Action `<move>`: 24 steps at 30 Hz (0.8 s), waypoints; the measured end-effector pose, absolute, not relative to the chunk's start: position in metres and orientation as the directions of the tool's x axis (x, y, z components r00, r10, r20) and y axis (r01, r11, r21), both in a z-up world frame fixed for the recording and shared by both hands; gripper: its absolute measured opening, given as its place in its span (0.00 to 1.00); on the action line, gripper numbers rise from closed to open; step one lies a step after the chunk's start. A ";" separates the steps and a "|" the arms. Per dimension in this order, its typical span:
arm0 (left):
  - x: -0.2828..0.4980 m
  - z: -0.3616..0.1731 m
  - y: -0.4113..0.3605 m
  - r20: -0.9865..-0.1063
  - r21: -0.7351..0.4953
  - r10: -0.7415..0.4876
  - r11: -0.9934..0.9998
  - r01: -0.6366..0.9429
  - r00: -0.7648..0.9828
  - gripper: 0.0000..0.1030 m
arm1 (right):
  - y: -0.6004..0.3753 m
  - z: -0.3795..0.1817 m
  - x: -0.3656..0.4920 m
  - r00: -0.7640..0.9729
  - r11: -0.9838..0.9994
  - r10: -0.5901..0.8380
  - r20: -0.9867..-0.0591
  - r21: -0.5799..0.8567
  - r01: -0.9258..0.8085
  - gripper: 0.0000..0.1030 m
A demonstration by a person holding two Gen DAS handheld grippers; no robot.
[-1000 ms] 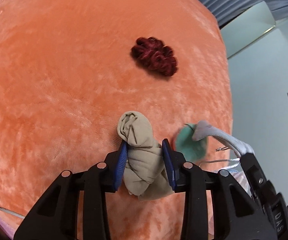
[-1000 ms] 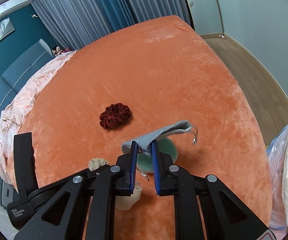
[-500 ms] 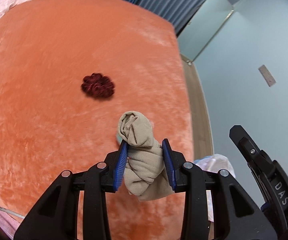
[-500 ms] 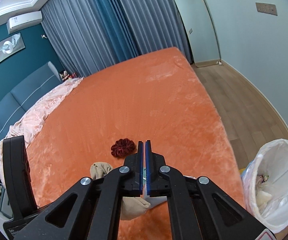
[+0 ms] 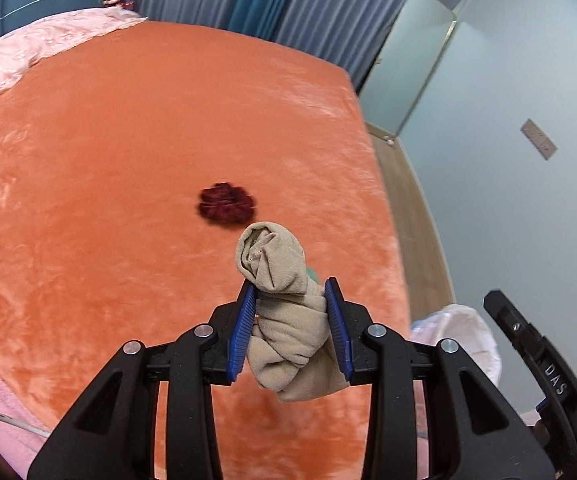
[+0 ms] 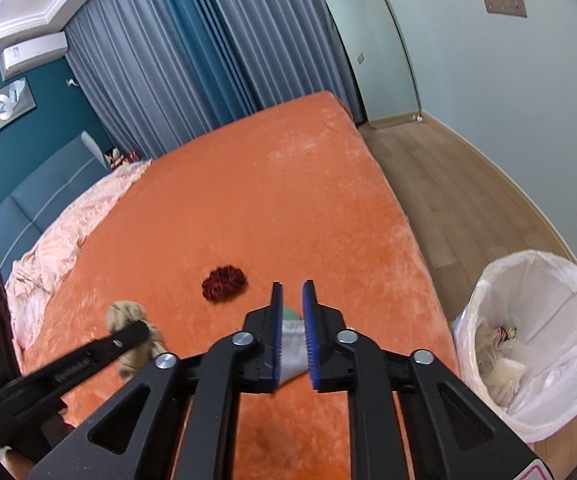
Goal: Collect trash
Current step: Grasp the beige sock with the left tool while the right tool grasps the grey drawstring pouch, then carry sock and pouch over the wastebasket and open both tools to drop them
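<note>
ITEM: beige knotted cloth bundle [image 5: 276, 320]; gripped across its middle by the left gripper [image 5: 289, 284], both blue pads pressing on it; carried above the orange plush bed cover [image 6: 268, 200], well short of the white-lined waste bin [image 6: 528, 254].

ITEM: thin grey cloth strip [image 6: 290, 354]; sits low in the gap of the right gripper [image 6: 292, 284], whose jaws have just been opening; the pads stand apart and do not seem to clamp it; located over the bed edge beside the bin, not over the bin's mouth.

ITEM: dark red ruffled hair tie [image 6: 223, 283]; lies loose on the bed cover, farther from the bin than either gripper; not yet collected.

ITEM: small teal-green round object [image 6: 290, 314]; mostly hidden behind the right gripper; kind cannot be told.

RISKS:
- grey strip probably drops onto the bed or the floor beside the bin, since the pads have parted before reaching the bin's mouth;
- the strip may catch on a ribbed pad and hang there instead of falling clean;
- beige bundle is soft and knotted; a loose tail hangs below the pads and could snag the bin liner or slip free on the way across;
- both grippers heading to one bin could collide at its rim.
</note>
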State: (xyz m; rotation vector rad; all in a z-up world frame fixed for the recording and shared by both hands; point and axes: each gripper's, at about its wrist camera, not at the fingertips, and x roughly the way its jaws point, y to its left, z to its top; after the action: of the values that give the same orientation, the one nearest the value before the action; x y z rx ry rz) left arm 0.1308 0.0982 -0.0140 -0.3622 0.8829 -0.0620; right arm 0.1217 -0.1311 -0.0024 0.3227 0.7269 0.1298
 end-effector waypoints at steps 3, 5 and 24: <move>0.132 -0.025 0.112 -0.762 -0.314 -0.170 0.941 -0.127 0.625 0.33 | -0.119 -0.026 0.129 0.712 0.946 0.231 -0.663 0.324 -0.006 0.54; 0.135 -0.035 0.121 -0.775 -0.312 -0.162 0.939 -0.147 0.611 0.33 | -0.107 -0.044 0.136 0.683 0.946 0.244 -0.688 0.324 -0.011 0.56; 0.157 -0.069 0.143 -0.816 -0.283 -0.144 0.944 -0.170 0.560 0.33 | -0.043 -0.164 0.195 0.457 0.956 0.266 -0.849 0.292 -0.013 0.09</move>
State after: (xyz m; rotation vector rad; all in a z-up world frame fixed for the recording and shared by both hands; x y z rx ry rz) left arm 0.1566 0.1435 -0.0694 -0.3500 0.9815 0.0156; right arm 0.1945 -0.0431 -0.1643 0.2592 1.0863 0.1739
